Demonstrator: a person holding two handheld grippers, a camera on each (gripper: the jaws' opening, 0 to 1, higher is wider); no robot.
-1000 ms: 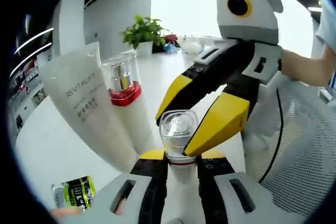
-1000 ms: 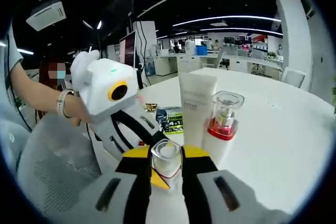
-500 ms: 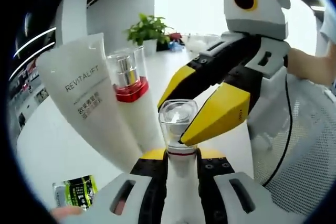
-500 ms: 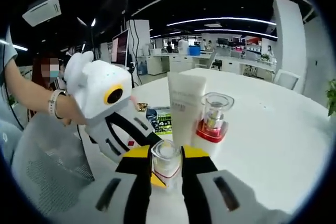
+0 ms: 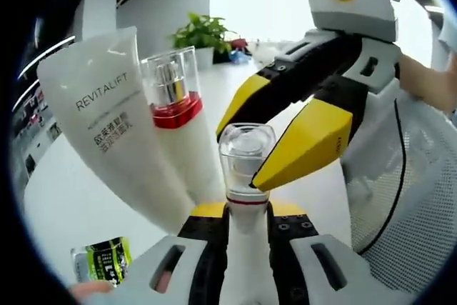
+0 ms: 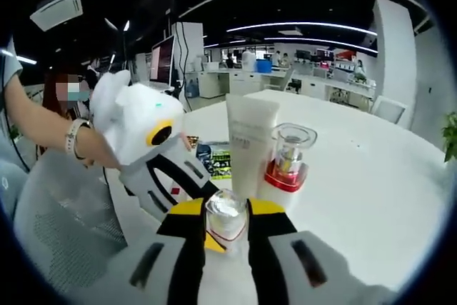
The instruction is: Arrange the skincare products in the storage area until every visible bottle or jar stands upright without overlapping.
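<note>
The left tongs (image 5: 246, 213) are clamped on the white body of a small pump bottle (image 5: 245, 169), just under its thin red collar; the bottle's base is cut off below the jaws in the left gripper view, so its full length cannot be seen. The right tongs (image 5: 265, 149), reaching in from the right with yellow-tipped jaws, close on either side of the same bottle's clear cap, one jaw behind it and one in front; in the right gripper view the same tongs (image 6: 227, 221) sit tight against the cap of the bottle (image 6: 226, 217), and the left tongs' (image 6: 203, 208) own jaw tips are mostly hidden behind it. The bottle is held upright between the two, above the near edge of the white bench (image 6: 371, 176). Just beyond it stand two more products, touching each other: a white tube (image 5: 114, 126) printed "REVITALIFT", standing on its cap with the flat crimped end up and leaning slightly, and a taller white pump bottle (image 5: 175, 112) with a red collar and a clear cap over a silver pump head. A green-and-black packet (image 5: 107, 262) lies flat on the bench, partly cut off, its print too small to read. A potted plant (image 5: 203, 33) stands far back. A person's hand (image 6: 89, 144) with a wristband grips the left tongs.
</note>
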